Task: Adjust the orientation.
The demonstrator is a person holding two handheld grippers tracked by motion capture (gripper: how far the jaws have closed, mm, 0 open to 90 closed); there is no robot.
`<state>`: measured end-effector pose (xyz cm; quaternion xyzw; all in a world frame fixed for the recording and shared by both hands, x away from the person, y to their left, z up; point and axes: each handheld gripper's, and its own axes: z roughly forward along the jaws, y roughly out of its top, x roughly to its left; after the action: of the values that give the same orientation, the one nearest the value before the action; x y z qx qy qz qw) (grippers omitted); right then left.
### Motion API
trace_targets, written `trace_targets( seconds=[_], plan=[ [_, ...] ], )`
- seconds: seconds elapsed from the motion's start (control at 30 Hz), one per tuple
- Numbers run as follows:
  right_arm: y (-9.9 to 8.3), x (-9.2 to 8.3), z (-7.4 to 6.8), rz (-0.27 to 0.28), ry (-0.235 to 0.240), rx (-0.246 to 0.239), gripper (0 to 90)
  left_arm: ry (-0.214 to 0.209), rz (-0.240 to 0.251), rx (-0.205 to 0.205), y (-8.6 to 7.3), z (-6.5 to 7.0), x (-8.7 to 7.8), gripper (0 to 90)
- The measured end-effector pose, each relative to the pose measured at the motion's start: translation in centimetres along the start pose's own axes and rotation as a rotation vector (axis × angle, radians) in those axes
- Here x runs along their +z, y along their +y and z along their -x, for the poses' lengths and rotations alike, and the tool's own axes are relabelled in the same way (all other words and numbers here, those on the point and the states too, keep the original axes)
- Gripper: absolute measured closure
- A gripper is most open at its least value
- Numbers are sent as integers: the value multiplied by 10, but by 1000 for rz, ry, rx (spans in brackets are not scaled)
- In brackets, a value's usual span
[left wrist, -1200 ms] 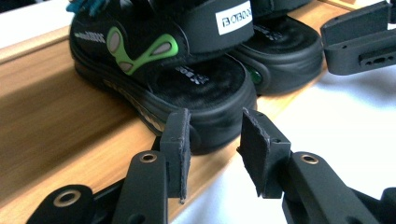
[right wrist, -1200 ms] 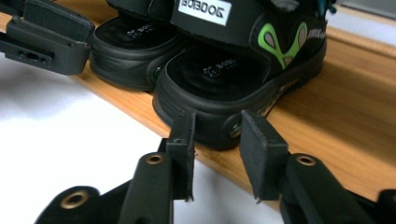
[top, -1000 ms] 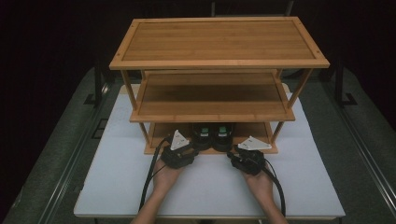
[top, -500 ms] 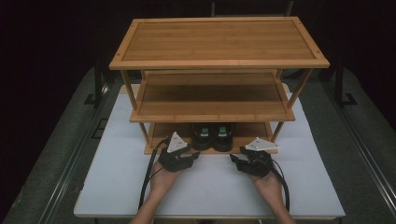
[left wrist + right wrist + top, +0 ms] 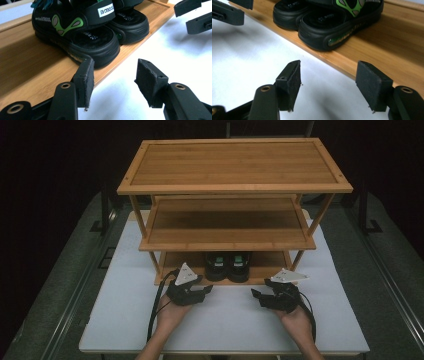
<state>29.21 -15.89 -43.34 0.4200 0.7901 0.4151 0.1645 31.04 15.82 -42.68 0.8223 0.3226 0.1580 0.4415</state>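
Both tools are spread and empty: the left tool (image 5: 204, 291) and right tool (image 5: 257, 294) hover low over the table (image 5: 225, 325), just in front of the rack (image 5: 235, 185).

A pair of black sandals (image 5: 228, 265) stands side by side on the rack's bottom shelf (image 5: 175, 270), toes at its front lip. They look light, with thick, slightly springy rubber soles and a matte grip, nothing fragile. I judge the firmest hold to be across the toe of the sole or on the wide strap, one sandal per tool.

The high view gives the rack's three tiers and both hands. The left tool's view adds the strap label (image 5: 106, 10) and green markings (image 5: 67, 23); the right tool's view shows the nearer sandal's toe (image 5: 322, 32) slightly overhanging the lip.
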Motion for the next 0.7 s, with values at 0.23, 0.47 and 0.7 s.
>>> trace_targets(
  seconds=[0.23,0.47,0.7],
  plan=[
    [-7,-7,6,-9,14,6,323,10,0,-20,-7,-1,-5,428],
    [-21,-17,14,-20,26,20,304,17,0,-16,-13,2,-12,359],
    [-30,-32,21,6,25,32,304,18,6,-20,-15,0,-19,334]
  ],
)
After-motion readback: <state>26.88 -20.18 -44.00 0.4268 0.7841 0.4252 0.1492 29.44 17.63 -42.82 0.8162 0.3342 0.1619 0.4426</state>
